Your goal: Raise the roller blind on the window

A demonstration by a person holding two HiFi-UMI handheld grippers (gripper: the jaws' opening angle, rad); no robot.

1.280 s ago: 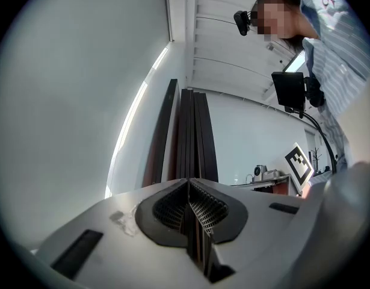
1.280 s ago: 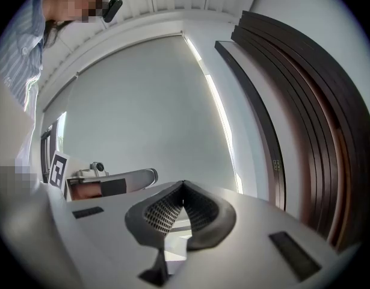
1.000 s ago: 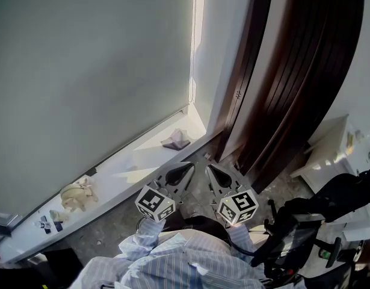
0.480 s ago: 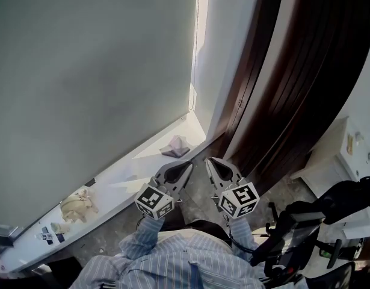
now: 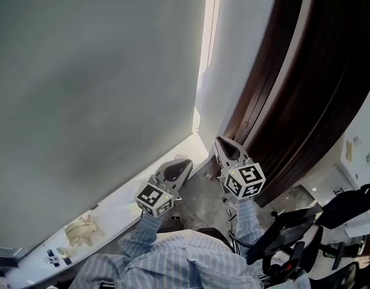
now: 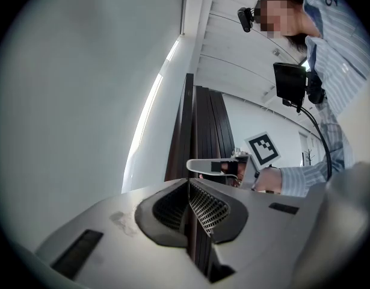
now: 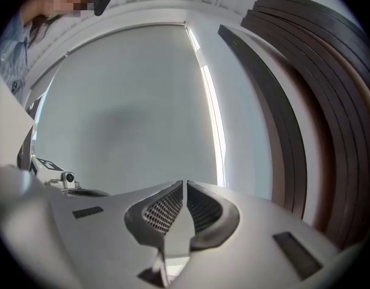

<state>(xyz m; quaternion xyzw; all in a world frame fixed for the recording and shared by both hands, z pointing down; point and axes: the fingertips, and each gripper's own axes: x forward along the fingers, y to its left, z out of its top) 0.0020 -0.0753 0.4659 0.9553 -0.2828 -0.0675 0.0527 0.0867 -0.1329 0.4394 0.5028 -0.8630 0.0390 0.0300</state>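
The grey roller blind (image 5: 94, 83) hangs fully down over the window, its bottom edge near the white sill (image 5: 112, 212). A bright strip of daylight (image 5: 210, 35) runs along its right edge. My left gripper (image 5: 186, 161) is shut and empty, pointing at the sill's right end below the blind's lower right corner. My right gripper (image 5: 219, 139) is shut and empty too, held a little higher in front of the white wall section (image 5: 233, 71). The blind (image 7: 124, 113) fills the right gripper view above the closed right gripper (image 7: 185, 183). In the left gripper view the closed left gripper (image 6: 188, 182) faces dark slats, with the right gripper (image 6: 197, 164) beyond.
Dark brown wooden panels (image 5: 305, 89) stand right of the white wall section. A pale crumpled object (image 5: 82, 230) and small items (image 5: 55, 257) lie on the sill at lower left. Black equipment (image 5: 293, 239) sits at lower right beside a white cabinet (image 5: 359, 155).
Both grippers have moved forward toward the blind's right edge, the right one rising more. The head view has tilted up, and the folded cloth on the sill has left sight.
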